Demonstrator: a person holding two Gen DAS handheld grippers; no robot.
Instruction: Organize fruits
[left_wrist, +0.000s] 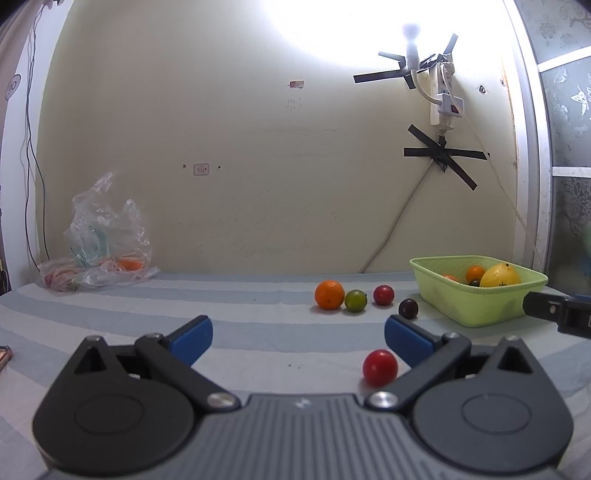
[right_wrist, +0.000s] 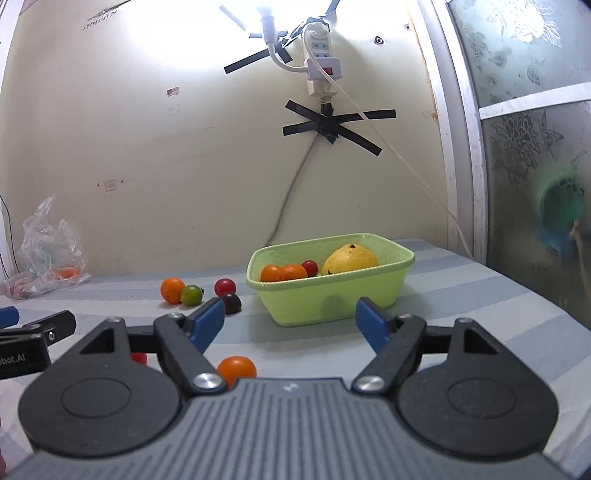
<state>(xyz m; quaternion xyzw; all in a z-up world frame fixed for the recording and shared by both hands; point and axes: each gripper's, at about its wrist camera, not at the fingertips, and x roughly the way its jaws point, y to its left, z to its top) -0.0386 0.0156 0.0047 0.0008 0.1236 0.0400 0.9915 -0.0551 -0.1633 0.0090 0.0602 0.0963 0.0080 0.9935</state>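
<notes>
On the striped grey-and-white cloth covering the counter (right_wrist: 461, 295), a pale green plastic basket (right_wrist: 332, 295) already holds a large yellow pear-like fruit (right_wrist: 351, 258), two small oranges (right_wrist: 282, 273) and a red cherry tomato (right_wrist: 309, 267), so the sorting looks partly done. Still loose to the basket's left are a small round orange (left_wrist: 328, 294), a green tomato (left_wrist: 355, 300) touching it, a red tomato (left_wrist: 383, 295) and a dark purple tomato (left_wrist: 408, 308) nearest the basket. Closer in, a bright red tomato (left_wrist: 380, 367) lies just inside the left gripper (left_wrist: 298, 334), whose blue-padded fingers are spread wide and press on nothing. An orange tomato (right_wrist: 236, 369) sits low by the right gripper (right_wrist: 290, 323), whose fingers are likewise fully apart and empty, pointed at the basket's near wall. By my reckoning six loose fruits remain. A crumpled clear plastic bag (left_wrist: 103, 240) by the wall holds more orange items; whether they count I cannot tell.
</notes>
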